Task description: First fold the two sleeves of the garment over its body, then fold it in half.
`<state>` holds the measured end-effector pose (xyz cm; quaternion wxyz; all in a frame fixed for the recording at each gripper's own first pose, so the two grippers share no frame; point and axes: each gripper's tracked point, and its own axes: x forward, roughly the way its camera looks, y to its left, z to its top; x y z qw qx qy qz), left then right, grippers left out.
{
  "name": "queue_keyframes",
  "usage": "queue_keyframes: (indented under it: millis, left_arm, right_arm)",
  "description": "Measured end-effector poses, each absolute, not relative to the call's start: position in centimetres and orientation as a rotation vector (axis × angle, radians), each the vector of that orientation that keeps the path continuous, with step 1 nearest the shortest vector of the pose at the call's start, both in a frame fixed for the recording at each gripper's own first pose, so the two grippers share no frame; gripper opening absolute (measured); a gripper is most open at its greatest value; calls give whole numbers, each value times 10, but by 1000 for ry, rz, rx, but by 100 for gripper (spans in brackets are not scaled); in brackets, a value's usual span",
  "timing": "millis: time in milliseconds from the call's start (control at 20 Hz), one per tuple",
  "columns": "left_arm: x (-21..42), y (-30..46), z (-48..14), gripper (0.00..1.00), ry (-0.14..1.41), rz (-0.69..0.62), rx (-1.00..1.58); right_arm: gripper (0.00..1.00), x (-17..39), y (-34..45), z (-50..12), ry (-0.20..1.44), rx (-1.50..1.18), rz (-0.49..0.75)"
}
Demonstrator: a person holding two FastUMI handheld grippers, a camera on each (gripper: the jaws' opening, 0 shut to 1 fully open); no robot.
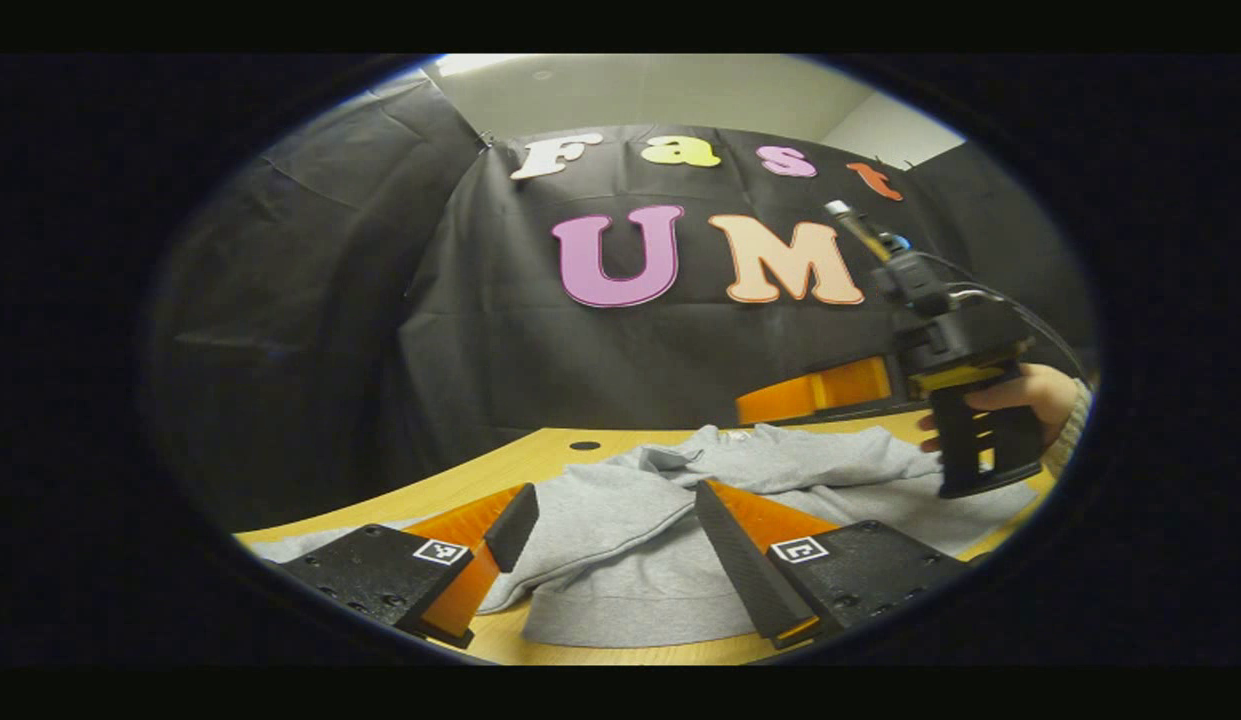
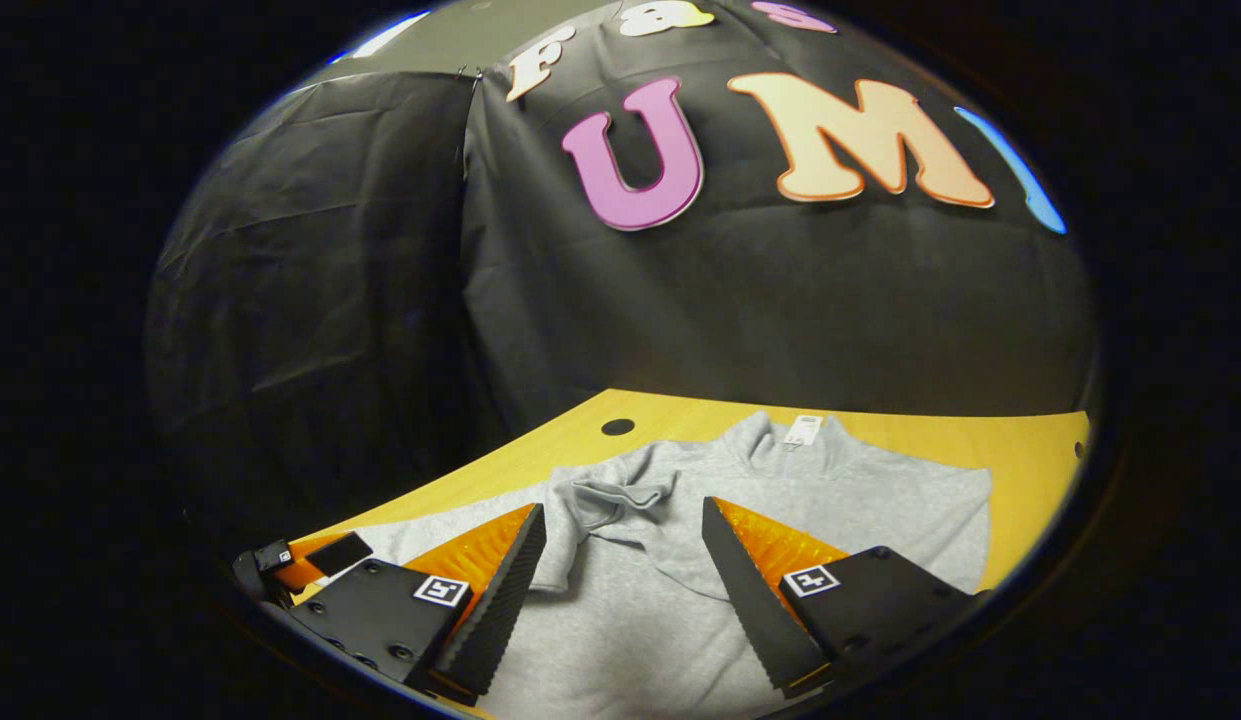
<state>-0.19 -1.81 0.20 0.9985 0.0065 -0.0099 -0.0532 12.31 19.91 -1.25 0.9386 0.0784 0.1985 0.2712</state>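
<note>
Hovering above a grey sweatshirt [image 1: 620, 520], the left gripper [image 1: 615, 540] has its fingers spread wide with nothing between them. The garment lies on a yellow wooden surface [image 1: 480, 475], one sleeve [image 1: 590, 500] already folded across its body. In the left gripper view the right gripper [image 1: 970, 400] is held farther off in a hand [image 1: 1030, 395] over the sweatshirt's far side. In the right gripper view that gripper's [image 2: 625, 575] fingers are likewise spread and empty above the fabric, and the collar with a white tag [image 2: 803, 430] shows near the booth wall, beside a small round hole [image 2: 617, 427] in the surface.
</note>
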Motion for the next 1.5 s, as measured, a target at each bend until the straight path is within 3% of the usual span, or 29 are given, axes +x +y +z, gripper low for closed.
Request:
queue_keyframes:
  millis: [150, 200, 250, 300, 350, 700, 750, 800, 1200, 1500]
  left_arm:
    - [1, -10, -3, 94, 12, -108, 14]
    - [1, -5, -3, 93, 31, -108, 16]
    - [0, 1, -2, 94, 45, -109, 14]
    - [-2, 6, 1, 94, 63, -116, 2]
    - [-4, 12, 4, 93, 80, -126, -5]
    - [-29, 93, 15, 94, 266, -131, 3]
    - [-34, 107, 11, 94, 298, -124, 25]
    - [-40, 122, 5, 94, 336, -108, 52]
    - [-80, 165, -64, 94, 624, -91, 46]
    - [-87, 181, -91, 95, 705, -67, 18]
  right_arm:
    - [93, 99, 139, 3, 316, 175, 460]
    - [97, 91, 117, 3, 292, 174, 423]
    - [93, 83, 94, 4, 265, 167, 382]
    - [98, 77, 73, 3, 235, 149, 339]
    - [93, 73, 52, 3, 204, 126, 300]
    - [97, 36, -29, -11, 193, 96, 158]
    - [94, 32, -35, -12, 185, 87, 145]
    - [98, 29, -39, -12, 178, 87, 138]
    - [97, 15, -39, -19, 169, 57, 140]
    - [98, 14, -42, -20, 165, 56, 127]
